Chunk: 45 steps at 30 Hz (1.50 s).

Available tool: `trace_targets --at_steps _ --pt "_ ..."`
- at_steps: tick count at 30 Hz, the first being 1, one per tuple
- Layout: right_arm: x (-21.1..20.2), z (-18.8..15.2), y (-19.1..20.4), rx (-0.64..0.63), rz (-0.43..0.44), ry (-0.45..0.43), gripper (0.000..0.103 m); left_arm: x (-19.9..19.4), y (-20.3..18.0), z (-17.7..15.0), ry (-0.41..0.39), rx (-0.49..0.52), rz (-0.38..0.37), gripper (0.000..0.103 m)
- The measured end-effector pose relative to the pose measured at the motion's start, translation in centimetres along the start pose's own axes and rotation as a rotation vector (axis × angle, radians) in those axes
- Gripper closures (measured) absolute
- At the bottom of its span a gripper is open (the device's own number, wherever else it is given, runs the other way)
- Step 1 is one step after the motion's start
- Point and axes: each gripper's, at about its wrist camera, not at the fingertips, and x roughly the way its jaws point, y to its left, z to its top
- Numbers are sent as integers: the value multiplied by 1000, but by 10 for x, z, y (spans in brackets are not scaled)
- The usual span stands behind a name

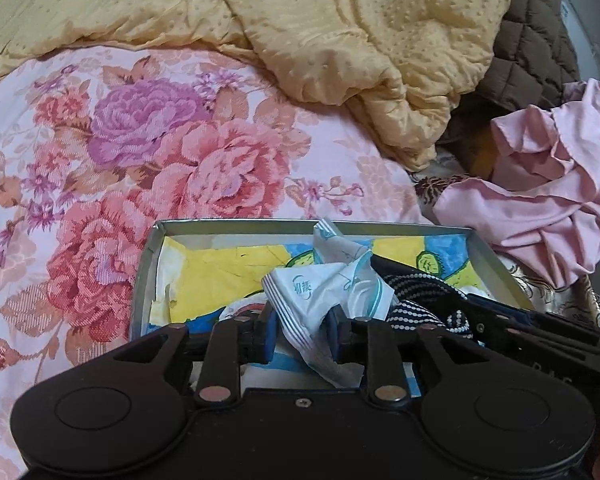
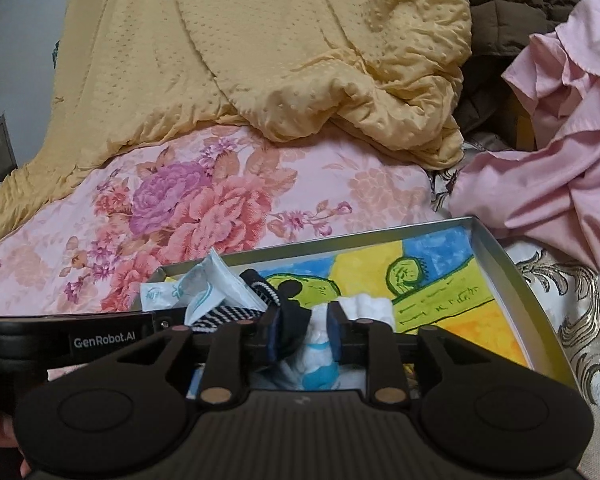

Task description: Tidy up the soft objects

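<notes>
Left wrist view: the left gripper (image 1: 304, 330) has its jaws set narrow around a white tissue packet with blue print (image 1: 324, 292), the blue pads close on either side of it, though whether they press it cannot be told. The packet sits inside a shallow grey box (image 1: 236, 227) lined with a yellow, blue and green drawing (image 1: 220, 272), toward the box's near edge, with a black-and-white striped sock (image 1: 420, 300) touching it on the right. Right wrist view: the right gripper (image 2: 304, 328) stands with jaws a little apart over a crumpled white cloth with a blue patch (image 2: 320, 356), dark blue fabric (image 2: 290, 320) lying against the left pad; a firm hold looks unlikely. Judged from this, both items are being set down in the box, so the clean way is to let the jaws part fully before lifting, draw straight back so no fabric snags on a pad, and keep the pieces off the box's rim. Beyond lie the floral bed sheet (image 1: 140, 152), a yellow quilt (image 1: 340, 40) and a pink garment (image 1: 548, 184) at the box's far right corner.
</notes>
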Motion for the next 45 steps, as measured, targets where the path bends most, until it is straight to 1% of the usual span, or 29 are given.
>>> trace_targets --at_steps 3,5,6,8,11,12,16,18,22,23,26,31,35,39,42,45 --pt "-2 1 -3 10 -3 -4 65 -1 -3 0 -4 0 20 74" --pt "-4 2 -4 10 -5 -8 57 -2 -4 1 -2 5 38 67" --pt "-5 2 -4 9 -6 -12 56 -3 -5 1 -2 6 47 65" --pt "-8 2 -5 3 -11 -15 52 -5 -5 1 -5 5 64 55" --pt "-12 3 -7 2 -20 -18 48 -10 -6 0 -15 10 88 46" --pt "-13 4 -8 2 -22 -18 47 -11 -7 0 -18 13 95 45" --pt "-20 5 -10 2 -31 -21 38 -19 -9 -2 -30 22 130 26" --pt "-25 7 -12 0 -36 -27 35 -25 -9 -3 -43 15 139 24" --pt "-37 10 -14 -1 -44 -42 25 -35 -12 -2 -52 19 157 16" --pt "-40 11 -14 -3 -46 -45 23 -38 -12 -2 -54 20 158 15" --pt "-49 12 -13 -12 -56 -56 19 -46 -16 -3 -64 31 164 12" --pt "-64 13 -10 -25 -64 -69 15 -55 -20 -8 -59 51 187 9" --pt "-76 11 -7 -30 -68 -78 10 -65 -20 -11 -57 41 200 9" --pt "-88 7 -4 -34 -69 -82 8 -77 -21 -13 -62 31 199 8" --pt "-99 2 -1 -48 -79 -92 6 -90 -22 -19 -78 32 206 7" --pt "-112 -3 -2 -56 -91 -101 5 -103 -21 -26 -97 8 211 7"
